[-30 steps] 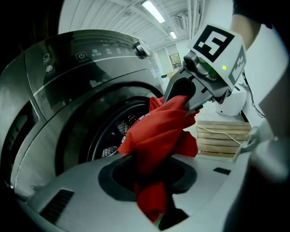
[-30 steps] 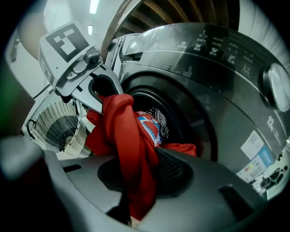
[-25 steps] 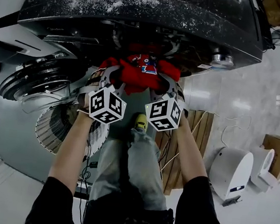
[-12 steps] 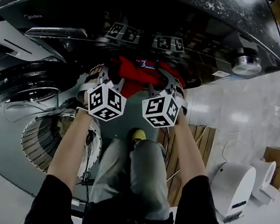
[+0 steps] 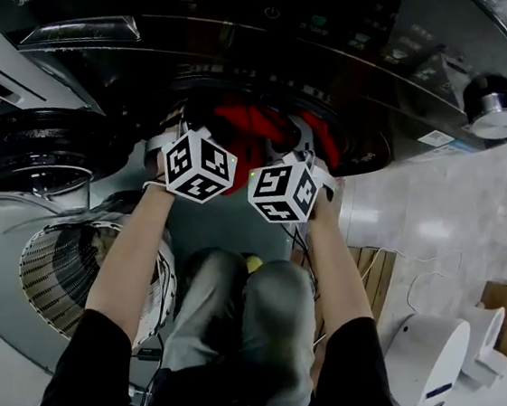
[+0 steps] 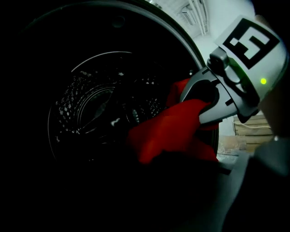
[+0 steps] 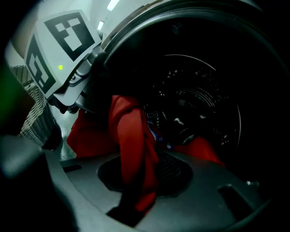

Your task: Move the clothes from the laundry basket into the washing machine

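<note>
Sinking toward the washing machine (image 5: pixel 281 37), the left gripper (image 5: pixel 189 131) and right gripper (image 5: pixel 307 147) are bringing the red garment (image 5: pixel 255 127) into the drum (image 6: pixel 97 108) mouth (a second ago it was hanging further out). Both pairs of fingers are staying clamped on it, with the drum just ahead; releasing seems near.

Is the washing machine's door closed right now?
No, the round door hangs open at the left of the head view, and the red garment is at the mouth of the exposed drum.
</note>
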Demonstrator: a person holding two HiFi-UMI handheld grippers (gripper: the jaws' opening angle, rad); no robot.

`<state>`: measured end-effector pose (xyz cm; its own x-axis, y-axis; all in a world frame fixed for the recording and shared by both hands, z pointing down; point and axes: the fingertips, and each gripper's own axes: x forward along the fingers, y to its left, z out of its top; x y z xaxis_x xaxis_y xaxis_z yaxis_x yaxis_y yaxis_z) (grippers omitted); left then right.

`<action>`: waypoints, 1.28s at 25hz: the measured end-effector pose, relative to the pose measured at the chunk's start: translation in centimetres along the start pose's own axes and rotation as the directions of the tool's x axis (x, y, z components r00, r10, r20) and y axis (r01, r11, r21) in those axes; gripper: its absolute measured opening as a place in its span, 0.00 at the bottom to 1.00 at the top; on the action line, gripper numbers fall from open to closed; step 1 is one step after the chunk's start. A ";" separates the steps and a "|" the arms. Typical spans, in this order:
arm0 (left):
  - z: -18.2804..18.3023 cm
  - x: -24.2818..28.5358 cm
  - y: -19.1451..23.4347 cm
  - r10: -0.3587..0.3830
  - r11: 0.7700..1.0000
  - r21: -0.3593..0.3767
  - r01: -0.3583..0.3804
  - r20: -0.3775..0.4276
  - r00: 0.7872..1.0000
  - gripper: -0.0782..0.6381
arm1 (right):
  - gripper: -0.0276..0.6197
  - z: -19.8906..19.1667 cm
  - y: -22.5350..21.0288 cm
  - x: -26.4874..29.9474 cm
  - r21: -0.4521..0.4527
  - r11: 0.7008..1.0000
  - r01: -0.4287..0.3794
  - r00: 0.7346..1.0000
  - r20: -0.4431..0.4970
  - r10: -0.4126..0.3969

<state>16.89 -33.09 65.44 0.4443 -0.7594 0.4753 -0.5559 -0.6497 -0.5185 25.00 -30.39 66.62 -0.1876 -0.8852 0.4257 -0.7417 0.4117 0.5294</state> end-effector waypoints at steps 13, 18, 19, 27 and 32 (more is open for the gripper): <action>-1.1 2.3 1.4 0.058 0.989 -0.142 -0.051 0.045 0.997 0.29 | 0.19 0.4 -0.9 4.4 0.011 0.998 0.057 0.998 0.036 -0.058; -1.1 3.3 1.7 0.071 0.984 -0.165 -0.064 0.039 0.997 0.29 | 0.20 0.4 -1.6 5.7 0.080 0.995 0.066 0.997 0.027 -0.068; -1.2 3.4 1.9 0.075 0.982 -0.179 -0.067 0.037 0.996 0.29 | 0.20 0.6 -1.7 6.0 0.097 0.993 0.061 0.997 0.033 -0.065; -1.5 4.6 2.7 0.046 0.936 -0.352 -0.021 0.063 0.997 0.29 | 0.21 0.5 -3.3 7.4 0.357 0.934 0.000 0.997 0.069 -0.027; -1.7 5.7 3.4 0.005 0.850 -0.525 0.039 0.082 0.997 0.32 | 0.26 0.1 -4.6 7.8 0.549 0.836 -0.018 0.995 0.090 -0.038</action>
<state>16.32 -39.61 67.60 0.4977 -0.7630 0.4125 -0.8242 -0.5642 -0.0492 26.89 -39.25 67.44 -0.2166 -0.9160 0.3376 -0.9700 0.2411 0.0317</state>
